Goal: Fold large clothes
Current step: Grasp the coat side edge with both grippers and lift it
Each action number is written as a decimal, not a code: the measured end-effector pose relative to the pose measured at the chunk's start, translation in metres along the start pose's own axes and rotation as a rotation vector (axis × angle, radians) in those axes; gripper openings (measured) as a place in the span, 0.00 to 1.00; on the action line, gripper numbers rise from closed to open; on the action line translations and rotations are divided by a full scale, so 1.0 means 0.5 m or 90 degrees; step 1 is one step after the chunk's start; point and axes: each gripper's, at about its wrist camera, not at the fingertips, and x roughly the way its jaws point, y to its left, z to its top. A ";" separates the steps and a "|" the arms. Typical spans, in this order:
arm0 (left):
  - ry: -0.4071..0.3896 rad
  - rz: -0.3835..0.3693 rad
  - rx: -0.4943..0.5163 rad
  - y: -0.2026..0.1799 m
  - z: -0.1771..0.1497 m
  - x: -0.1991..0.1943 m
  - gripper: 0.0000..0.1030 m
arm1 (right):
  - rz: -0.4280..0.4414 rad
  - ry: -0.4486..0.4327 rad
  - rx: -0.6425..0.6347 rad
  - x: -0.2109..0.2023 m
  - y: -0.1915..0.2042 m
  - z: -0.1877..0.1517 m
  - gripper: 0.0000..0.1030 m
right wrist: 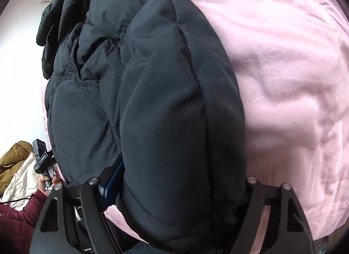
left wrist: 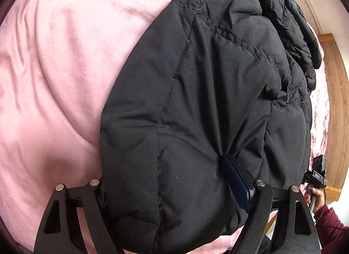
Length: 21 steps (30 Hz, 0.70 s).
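A large black padded jacket (left wrist: pixel 207 92) lies on a pink bed sheet (left wrist: pixel 61 68). My left gripper (left wrist: pixel 174 188) is shut on a thick fold of the jacket's near edge; its blue-padded right finger (left wrist: pixel 236 184) presses into the fabric and the left finger is hidden under it. In the right wrist view the same jacket (right wrist: pixel 152 101) fills the middle. My right gripper (right wrist: pixel 178 190) is shut on another thick fold of the near edge, with its blue left pad (right wrist: pixel 112 179) showing and the right finger buried in cloth.
The pink sheet (right wrist: pixel 283 79) spreads wide beside the jacket. A wooden bed frame (left wrist: pixel 336 101) runs along the right. Mustard and cream garments (right wrist: pixel 15 166) lie at the left edge. The person's maroon sleeve (right wrist: pixel 21 214) and other handle (left wrist: pixel 318 173) show low.
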 end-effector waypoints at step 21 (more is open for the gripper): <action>0.020 -0.057 0.030 -0.142 0.006 -0.022 0.18 | 0.036 -0.015 -0.087 -0.056 0.145 0.002 0.16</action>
